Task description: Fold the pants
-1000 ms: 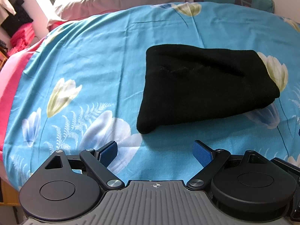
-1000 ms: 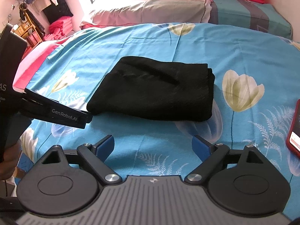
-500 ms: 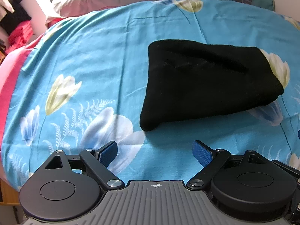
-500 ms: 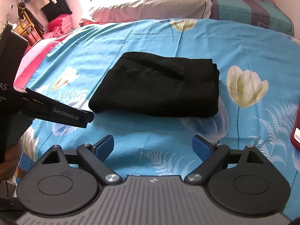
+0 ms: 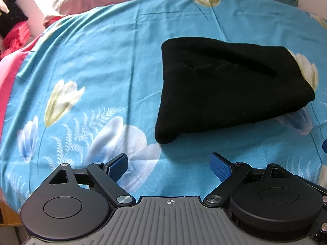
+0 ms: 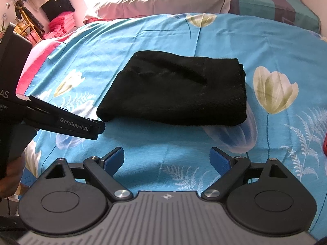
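Lying folded on smooth floral sheet (image 6: 163, 40): soft black knit pants (image 6: 175, 94); both grippers' fingers spread, empty.

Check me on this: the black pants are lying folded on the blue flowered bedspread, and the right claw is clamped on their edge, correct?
Not quite. In the right wrist view the right claw is open and empty, short of the folded black pants on the bedspread.

Bright daylight — fisheye-bent edges.

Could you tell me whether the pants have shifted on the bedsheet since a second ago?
No: the pants lie beside the same tulip on the bedsheet.
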`<state>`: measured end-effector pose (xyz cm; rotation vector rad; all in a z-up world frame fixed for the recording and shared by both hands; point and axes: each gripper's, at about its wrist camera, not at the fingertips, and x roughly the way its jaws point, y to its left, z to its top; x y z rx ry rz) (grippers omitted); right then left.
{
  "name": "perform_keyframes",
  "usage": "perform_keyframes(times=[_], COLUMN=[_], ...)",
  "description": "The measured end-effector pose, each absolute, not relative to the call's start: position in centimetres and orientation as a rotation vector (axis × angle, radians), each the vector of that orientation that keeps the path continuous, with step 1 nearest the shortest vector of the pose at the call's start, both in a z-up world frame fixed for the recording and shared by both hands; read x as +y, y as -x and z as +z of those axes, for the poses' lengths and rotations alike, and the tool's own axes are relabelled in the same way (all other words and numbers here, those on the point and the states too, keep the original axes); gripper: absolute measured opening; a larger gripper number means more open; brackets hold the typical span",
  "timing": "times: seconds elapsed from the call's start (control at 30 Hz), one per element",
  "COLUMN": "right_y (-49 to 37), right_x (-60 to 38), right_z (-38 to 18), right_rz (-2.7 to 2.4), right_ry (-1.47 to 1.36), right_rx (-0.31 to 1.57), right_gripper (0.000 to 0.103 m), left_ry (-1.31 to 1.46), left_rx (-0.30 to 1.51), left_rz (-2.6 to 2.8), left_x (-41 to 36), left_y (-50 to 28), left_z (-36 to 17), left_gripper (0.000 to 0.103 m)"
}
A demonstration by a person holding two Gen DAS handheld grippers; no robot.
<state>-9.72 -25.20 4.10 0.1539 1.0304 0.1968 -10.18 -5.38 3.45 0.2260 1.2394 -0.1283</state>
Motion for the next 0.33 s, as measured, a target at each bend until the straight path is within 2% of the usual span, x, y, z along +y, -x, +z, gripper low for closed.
perform_keyframes(times=[0.33], right_y=[8.5], right_x=[-24.6], right_z=[3.8], right_rz=[0.182], right_ry=[-0.156], right_rx=[1.048], right_gripper=[0.093], left_ry=[-0.217], left_rx=[1.245], left_rz=[-0.172], left_x=[-5.1], left_y=[8.9], left_z=[3.0], left_gripper=[0.103])
